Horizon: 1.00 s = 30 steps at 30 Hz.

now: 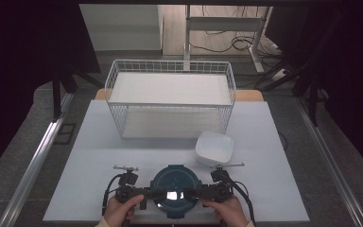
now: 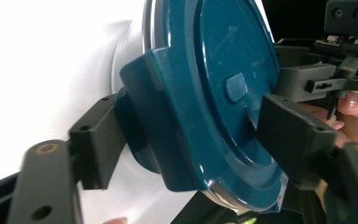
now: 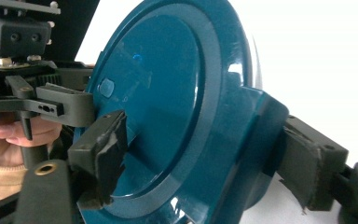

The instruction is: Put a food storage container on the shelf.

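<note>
Hands hide the gripper bodies at the table's (image 1: 75, 156) near edge, where the round teal lidded container (image 1: 175, 189) sits. Left gripper (image 2: 182, 135) and right gripper (image 3: 200, 154) each clamp 1 side latch; bare tabletop lies before the white bowl (image 1: 214, 148) and wire basket (image 1: 170, 97).

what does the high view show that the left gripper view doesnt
High view alone: the wire basket at the table's far side, the white bowl right of the lid, the whole table, and both hands side by side, with the left tool and right tool meeting the lid from either side.

Left gripper view alone: the clasp between the left tool's jaws and the small raised tab on the lid's top.

Both: the blue lid, the right tool and the white tabletop.
</note>
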### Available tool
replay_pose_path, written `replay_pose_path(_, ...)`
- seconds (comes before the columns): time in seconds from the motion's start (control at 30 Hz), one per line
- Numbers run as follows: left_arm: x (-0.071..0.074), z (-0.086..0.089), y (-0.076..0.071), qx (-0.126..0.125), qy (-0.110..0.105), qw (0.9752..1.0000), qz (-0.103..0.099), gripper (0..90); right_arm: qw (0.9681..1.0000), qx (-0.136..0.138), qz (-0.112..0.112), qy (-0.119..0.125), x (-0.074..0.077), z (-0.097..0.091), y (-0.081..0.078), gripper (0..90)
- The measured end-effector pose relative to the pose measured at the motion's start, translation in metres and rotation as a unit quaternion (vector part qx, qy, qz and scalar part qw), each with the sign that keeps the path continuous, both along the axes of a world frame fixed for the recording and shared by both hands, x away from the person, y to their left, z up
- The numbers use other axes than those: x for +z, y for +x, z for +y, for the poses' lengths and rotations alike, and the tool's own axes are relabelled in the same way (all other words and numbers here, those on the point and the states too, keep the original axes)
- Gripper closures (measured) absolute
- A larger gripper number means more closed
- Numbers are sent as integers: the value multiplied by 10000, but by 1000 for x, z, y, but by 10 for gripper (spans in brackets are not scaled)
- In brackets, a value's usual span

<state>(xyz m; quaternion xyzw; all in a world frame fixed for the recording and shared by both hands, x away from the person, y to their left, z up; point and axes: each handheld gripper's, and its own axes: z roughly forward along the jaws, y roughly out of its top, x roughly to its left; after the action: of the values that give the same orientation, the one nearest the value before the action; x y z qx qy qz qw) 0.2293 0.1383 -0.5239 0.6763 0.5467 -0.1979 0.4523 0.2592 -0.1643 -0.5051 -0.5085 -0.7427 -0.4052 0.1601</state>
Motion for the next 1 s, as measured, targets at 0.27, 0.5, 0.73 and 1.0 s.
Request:
replay_pose_path(0.27,2,2,-2,141,-69,9999,42,312,9998,-134,56,162,0,-6,-1,290)
replay_pose_path(0.5,6,1,-7,238,-56,9997,-36,338,9996,-175,-23,216,2,-9,-5,319)
replay_pose_path(0.73,8,1,-8,295,-52,9995,-43,349,9997,-164,-93,171,5,-9,-8,326)
replay_pose_path(1.0,11,1,-10,342,-8,9994,-88,362,9994,-229,-85,226,7,-10,-10,346)
